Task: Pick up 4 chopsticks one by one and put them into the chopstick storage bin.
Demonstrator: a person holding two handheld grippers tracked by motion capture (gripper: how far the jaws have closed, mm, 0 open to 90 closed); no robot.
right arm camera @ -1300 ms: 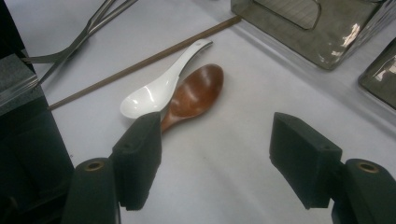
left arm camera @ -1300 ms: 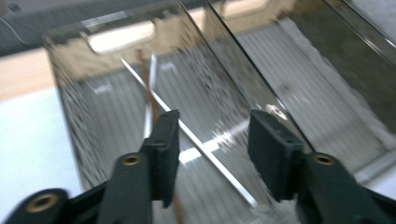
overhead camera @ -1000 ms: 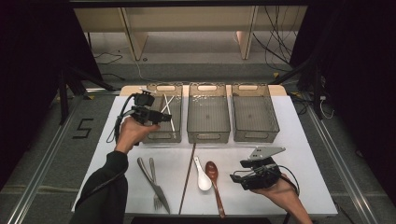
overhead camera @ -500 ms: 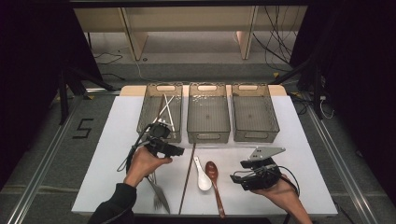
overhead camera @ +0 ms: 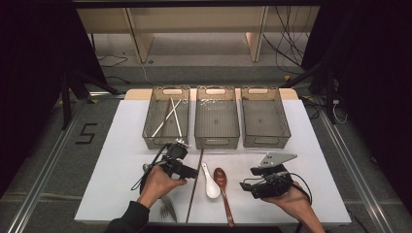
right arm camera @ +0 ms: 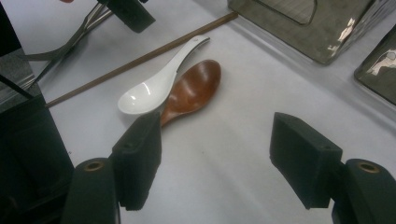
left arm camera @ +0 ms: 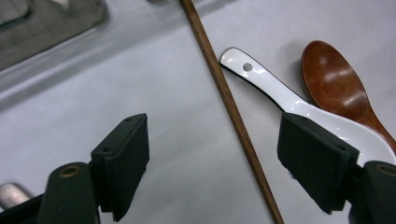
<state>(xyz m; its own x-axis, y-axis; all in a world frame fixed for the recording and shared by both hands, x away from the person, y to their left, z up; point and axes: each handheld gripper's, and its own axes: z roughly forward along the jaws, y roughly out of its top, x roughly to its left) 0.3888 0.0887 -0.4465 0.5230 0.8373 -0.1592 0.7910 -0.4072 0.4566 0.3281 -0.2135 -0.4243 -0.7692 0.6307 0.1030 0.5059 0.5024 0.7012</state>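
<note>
The left gripper, spread and just opened wider, has the brown chopstick lying untouched between its jaws.

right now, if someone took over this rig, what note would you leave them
Left gripper: open, jaws just widened, nothing held, low over the brown chopstick.
Right gripper: open, empty, near the table's right front.
Done: white chopsticks lie in the left bin.
Left: brown chopstick, white spoon, wooden spoon and the fork by the left hand are on the table. Middle bin and right bin look empty.
</note>
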